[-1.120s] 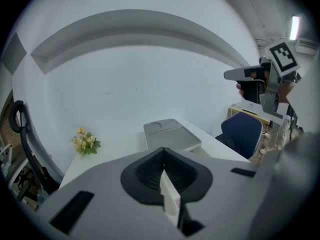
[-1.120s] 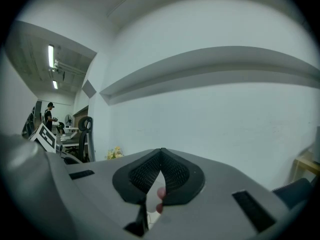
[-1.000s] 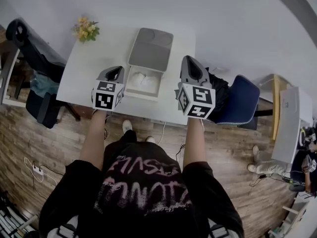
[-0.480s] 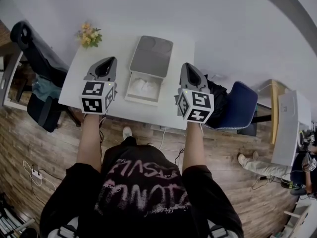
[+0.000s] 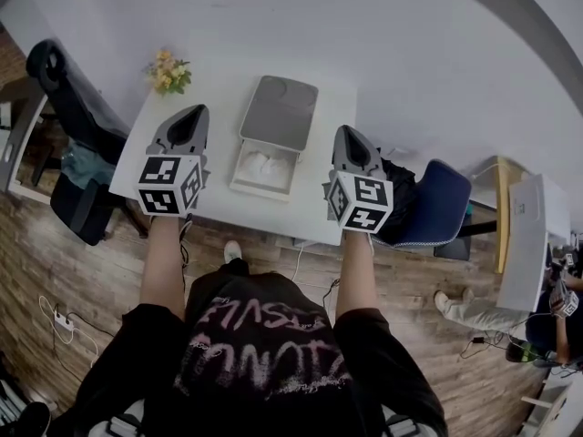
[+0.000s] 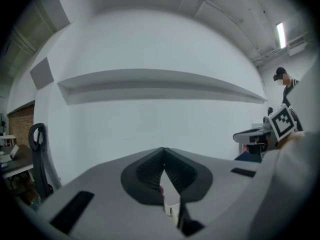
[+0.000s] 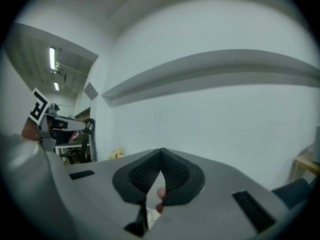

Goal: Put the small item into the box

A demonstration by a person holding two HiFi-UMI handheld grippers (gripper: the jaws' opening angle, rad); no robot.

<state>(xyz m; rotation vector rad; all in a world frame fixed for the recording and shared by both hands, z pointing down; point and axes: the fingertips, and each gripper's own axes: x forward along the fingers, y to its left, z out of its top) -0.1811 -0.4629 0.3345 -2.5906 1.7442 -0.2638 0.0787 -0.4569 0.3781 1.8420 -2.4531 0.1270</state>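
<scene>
Over the left part of the white table, seen from above, the left gripper hovers with its jaws closed tip to tip and nothing gripped. The table's left edge runs just beside it, with a black chair beyond. On its far side is bare tabletop up to the flowers at the far left corner.

The right gripper hangs at the table's right edge, its jaw tips also meeting. A small pinkish speck shows in the gap behind them, too small to identify. A black bag and a blue chair crowd that side. A plain wall closes off the far edge.

Between the two grippers, apart from both, sits the open box, its lid laid back toward the wall. A white lump lies inside it.
</scene>
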